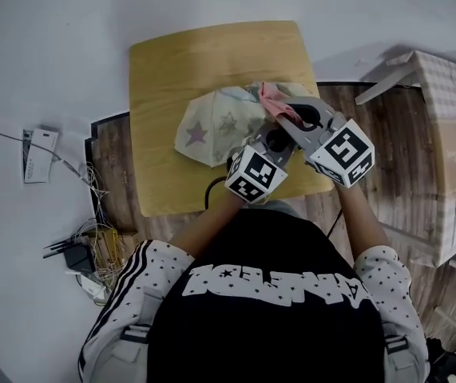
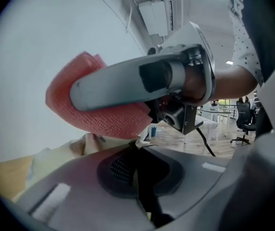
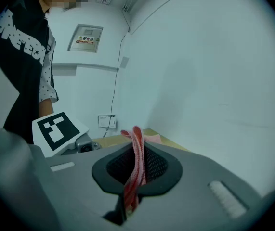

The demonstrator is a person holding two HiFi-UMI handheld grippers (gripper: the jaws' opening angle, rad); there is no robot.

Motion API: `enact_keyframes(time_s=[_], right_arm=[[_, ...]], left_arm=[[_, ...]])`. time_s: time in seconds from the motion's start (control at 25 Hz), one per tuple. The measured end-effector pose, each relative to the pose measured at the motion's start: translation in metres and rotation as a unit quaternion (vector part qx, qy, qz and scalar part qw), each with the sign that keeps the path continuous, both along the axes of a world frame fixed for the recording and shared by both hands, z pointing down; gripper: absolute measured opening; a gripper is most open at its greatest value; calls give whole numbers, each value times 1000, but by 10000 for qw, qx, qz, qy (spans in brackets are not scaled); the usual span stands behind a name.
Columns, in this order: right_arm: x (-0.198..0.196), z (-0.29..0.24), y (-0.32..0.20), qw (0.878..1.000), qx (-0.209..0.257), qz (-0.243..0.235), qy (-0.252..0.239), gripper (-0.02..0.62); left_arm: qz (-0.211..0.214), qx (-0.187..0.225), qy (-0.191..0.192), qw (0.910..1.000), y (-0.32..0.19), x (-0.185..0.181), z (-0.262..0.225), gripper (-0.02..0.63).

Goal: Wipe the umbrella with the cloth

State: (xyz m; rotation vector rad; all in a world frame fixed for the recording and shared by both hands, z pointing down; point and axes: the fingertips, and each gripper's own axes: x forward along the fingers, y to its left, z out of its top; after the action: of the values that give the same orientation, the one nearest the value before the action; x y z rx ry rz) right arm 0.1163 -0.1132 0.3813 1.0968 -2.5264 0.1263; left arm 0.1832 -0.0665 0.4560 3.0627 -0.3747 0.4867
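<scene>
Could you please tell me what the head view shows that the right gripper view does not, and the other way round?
Only the head view shows the star-printed umbrella and the cardboard box beside the table. Only the right gripper view shows a notice on the wall and, up close, the jaws of the right gripper shut on the cloth. Both show the pink cloth, the wooden table and the marker cube of the left gripper.
</scene>
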Motion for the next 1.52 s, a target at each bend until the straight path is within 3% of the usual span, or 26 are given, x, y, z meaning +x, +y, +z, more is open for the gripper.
enact_keyframes(time_s=[0.6,0.8,1.12,1.28,1.52], right_arm=[[2,73,-15,9941,-708,-229,783,20],[1,89,-16,9924,-880,-275,820,20],[0,102,-19,9905,-955,-312,943,20],[2,107,-20,9894,-965,-318,1035,20],[13,120,-19,9854,-1006,-150,1368,19]], left_arm=[[186,-504,43,9985,9,-23,17,3],[21,-703,120,9974,10,-39,14,13],[-173,-696,139,9973,16,-61,17,45],[-598,-707,245,9954,8,-90,16,51],[-1552,-858,88,9841,-21,-141,35,51]])
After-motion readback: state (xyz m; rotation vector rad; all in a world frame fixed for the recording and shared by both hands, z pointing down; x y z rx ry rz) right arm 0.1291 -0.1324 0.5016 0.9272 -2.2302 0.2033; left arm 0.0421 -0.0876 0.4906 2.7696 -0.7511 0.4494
